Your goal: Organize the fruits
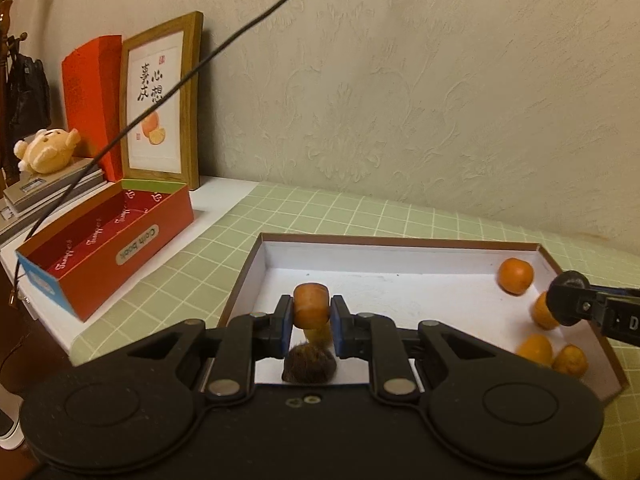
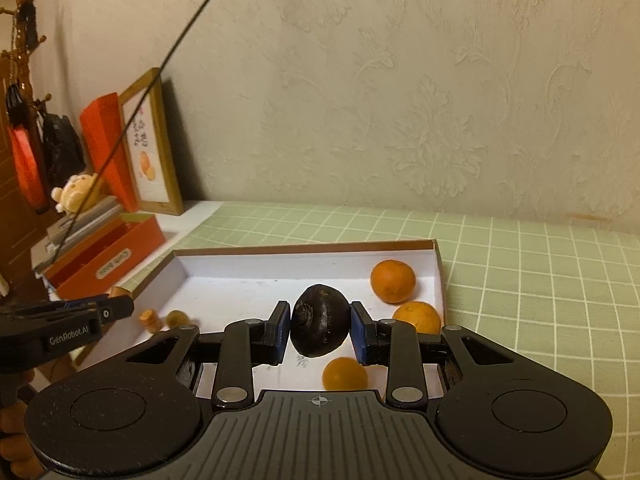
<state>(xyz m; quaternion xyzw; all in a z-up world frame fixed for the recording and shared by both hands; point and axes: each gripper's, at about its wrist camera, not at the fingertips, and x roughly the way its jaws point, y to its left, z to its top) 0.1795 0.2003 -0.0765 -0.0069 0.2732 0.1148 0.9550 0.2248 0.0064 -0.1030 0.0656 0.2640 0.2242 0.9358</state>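
1. The left hand-held gripper (image 1: 311, 312) is clamped on a carrot piece (image 1: 311, 309), held above the near left part of the tray (image 1: 400, 250).
2. Right under that gripper lies a dark, hairy lump (image 1: 309, 364) on the tray floor, with a yellowish bit (image 1: 318, 334) just behind it. I cannot tell what either one is.
3. The right hand-held gripper (image 2: 320, 332) is closed around a dark round fruit (image 2: 319, 320), lifted over the right half of the tray (image 2: 304, 249).
4. Oranges crowd the tray's right end: one (image 2: 393, 281) near the far corner, a second (image 2: 417, 317) against the right wall, a third (image 2: 345, 374) nearer, below the held fruit. The left view shows a fourth (image 1: 570, 360) beside it.
5. Seen from the right wrist, the left gripper's arm (image 2: 60, 326) reaches in over the tray's left edge; a carrot stub (image 2: 151, 320) and a brownish piece (image 2: 178, 318) sit just past it.
6. The tray rests on a green checked mat (image 2: 520, 280) covering the desk (image 1: 224, 192).
7. To the left, off the mat, stands an open red box (image 1: 108, 240), well apart from the tray.
8. Behind it, a framed picture (image 1: 164, 100) leans on the wall, a red folder (image 1: 94, 100) is beside it, and a plush toy (image 1: 48, 150) lies on stacked books (image 1: 52, 188).
9. A black cable (image 1: 200, 68) hangs across both views, above everything.
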